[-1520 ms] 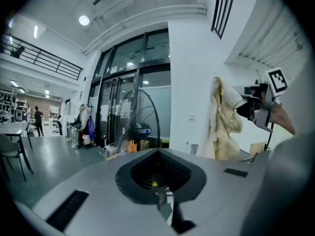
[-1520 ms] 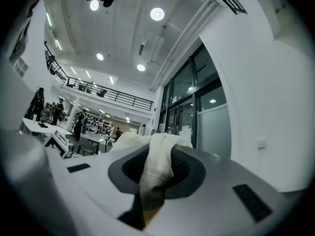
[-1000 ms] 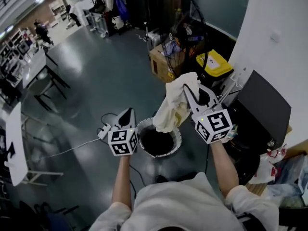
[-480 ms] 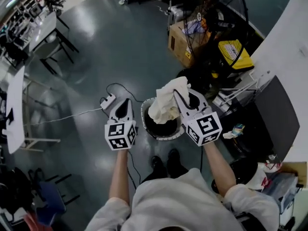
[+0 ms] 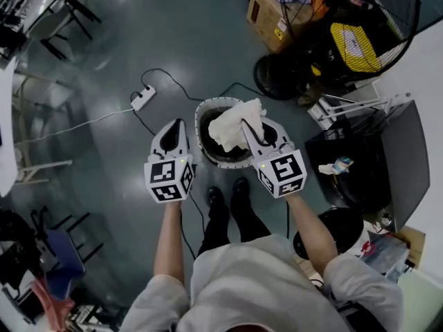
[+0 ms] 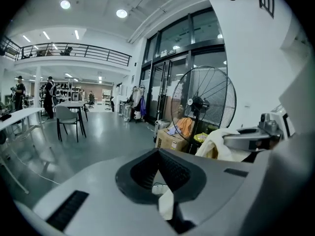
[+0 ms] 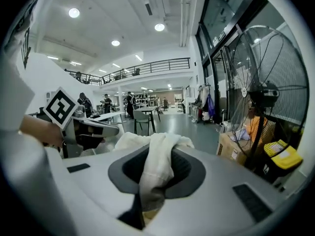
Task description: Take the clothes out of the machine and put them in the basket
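In the head view a round dark basket (image 5: 205, 149) with a pale rim stands on the floor just ahead of the person's feet. My right gripper (image 5: 243, 124) is shut on a white cloth (image 5: 232, 126), which hangs bunched over the basket's opening. The right gripper view shows the same cloth (image 7: 155, 166) draped out between the jaws. My left gripper (image 5: 178, 123) hovers just left of the basket rim with its jaws together and nothing held. In the left gripper view its fingertips (image 6: 158, 154) meet, and the cloth (image 6: 216, 144) shows at the right.
A white power strip (image 5: 143, 97) and its cables lie on the floor beyond the left gripper. A big floor fan (image 5: 360, 33) and a cardboard box (image 5: 273, 9) stand behind the basket. A black machine (image 5: 377, 158) is at the right; tables and chairs (image 5: 41, 19) at far left.
Both grippers have come down towards the floor. The cloth in the right gripper has sunk from above the basket to just over its opening. The left gripper stays shut beside it.
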Motion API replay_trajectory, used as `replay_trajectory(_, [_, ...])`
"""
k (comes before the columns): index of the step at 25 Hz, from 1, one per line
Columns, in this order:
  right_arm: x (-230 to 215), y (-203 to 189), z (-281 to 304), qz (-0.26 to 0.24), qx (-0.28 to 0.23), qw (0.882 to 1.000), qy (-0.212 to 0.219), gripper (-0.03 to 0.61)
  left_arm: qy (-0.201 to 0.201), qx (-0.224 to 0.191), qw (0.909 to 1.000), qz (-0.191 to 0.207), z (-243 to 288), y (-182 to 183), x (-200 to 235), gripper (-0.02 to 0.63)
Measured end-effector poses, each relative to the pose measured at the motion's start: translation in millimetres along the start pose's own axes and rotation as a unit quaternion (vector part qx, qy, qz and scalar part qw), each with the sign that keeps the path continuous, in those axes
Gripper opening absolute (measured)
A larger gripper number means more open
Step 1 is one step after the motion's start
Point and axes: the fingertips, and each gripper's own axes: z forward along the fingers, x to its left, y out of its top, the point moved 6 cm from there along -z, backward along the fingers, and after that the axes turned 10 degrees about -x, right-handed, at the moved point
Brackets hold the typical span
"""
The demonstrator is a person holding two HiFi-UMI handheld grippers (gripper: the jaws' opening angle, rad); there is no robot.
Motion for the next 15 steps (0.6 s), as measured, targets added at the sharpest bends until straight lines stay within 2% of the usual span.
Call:
replay_trajectory(9, [-10.4,-127.9,42.5,0.012,0.090,0.996,-0.001,0.072,0.031,0.034,0.9986,-0.028,19.6,-75.0,28.5,0.017])
replay_trajectory(15, [-13.1,-204.3,64.8,0.038,0.138,0.990,-0.006,0.075,0.038,0.056,0.9970,-0.037,23.6,-117.0,33.3,0.017])
